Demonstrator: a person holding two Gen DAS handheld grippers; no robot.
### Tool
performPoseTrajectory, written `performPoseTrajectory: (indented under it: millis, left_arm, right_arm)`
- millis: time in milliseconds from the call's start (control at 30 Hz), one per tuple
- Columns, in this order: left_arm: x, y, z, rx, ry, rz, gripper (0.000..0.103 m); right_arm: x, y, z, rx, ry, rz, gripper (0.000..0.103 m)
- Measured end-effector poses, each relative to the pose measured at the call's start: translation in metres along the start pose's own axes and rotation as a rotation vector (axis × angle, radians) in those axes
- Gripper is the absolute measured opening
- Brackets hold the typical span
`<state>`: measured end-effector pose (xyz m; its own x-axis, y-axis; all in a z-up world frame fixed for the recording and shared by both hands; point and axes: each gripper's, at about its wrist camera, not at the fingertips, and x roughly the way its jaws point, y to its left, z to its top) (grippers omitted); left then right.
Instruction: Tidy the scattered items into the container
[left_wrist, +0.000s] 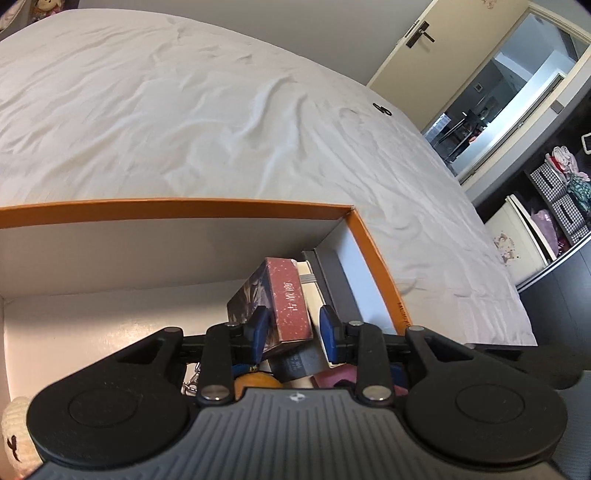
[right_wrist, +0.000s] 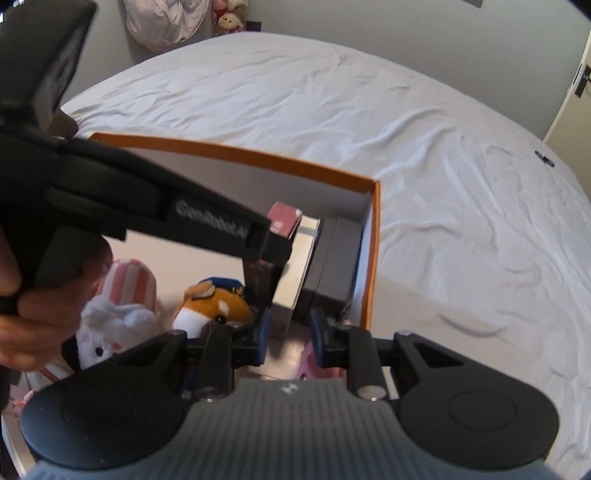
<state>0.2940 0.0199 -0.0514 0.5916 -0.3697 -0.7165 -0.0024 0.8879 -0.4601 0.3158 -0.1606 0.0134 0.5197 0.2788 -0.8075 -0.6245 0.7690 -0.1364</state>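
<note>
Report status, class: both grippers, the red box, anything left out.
Left gripper open, red box between its jaws, tilted inside orange-rimmed container. Right gripper open, empty. Small dark item out on the bed.

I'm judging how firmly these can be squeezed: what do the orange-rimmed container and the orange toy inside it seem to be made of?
The container looks like stiff cardboard: thin flat walls, sharp folded corners, matte white inside, orange outside. The orange toy looks like soft plush: fuzzy nap, rounded stuffed shape, a bead-like eye. Its filling can't be seen.

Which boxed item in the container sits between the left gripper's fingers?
The red speckled box, between the left gripper; the white box and dark case stand behind.
</note>
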Motion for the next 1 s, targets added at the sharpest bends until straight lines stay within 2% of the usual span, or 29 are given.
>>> performPoseTrajectory:
  millis: [267, 367, 700, 1000]
  left_arm:
    - [0.001, 0.010, 0.002, -0.027, 0.013, -0.054, 0.030]
    - [0.005, 0.012, 0.003, -0.036, 0.019, -0.083, 0.028]
    - [0.013, 0.019, 0.013, -0.072, 0.017, -0.083, 0.027]
    - [0.020, 0.021, 0.017, -0.085, 0.011, -0.065, 0.028]
  right_arm:
    - [0.012, -0.006, -0.002, 0.044, 0.041, 0.039, 0.010]
    - [0.016, -0.005, 0.002, 0.051, 0.039, 0.026, 0.010]
    - [0.030, -0.007, 0.021, 0.087, 0.013, -0.017, 0.007]
    - [0.035, -0.004, 0.025, 0.075, 0.012, -0.040, 0.007]
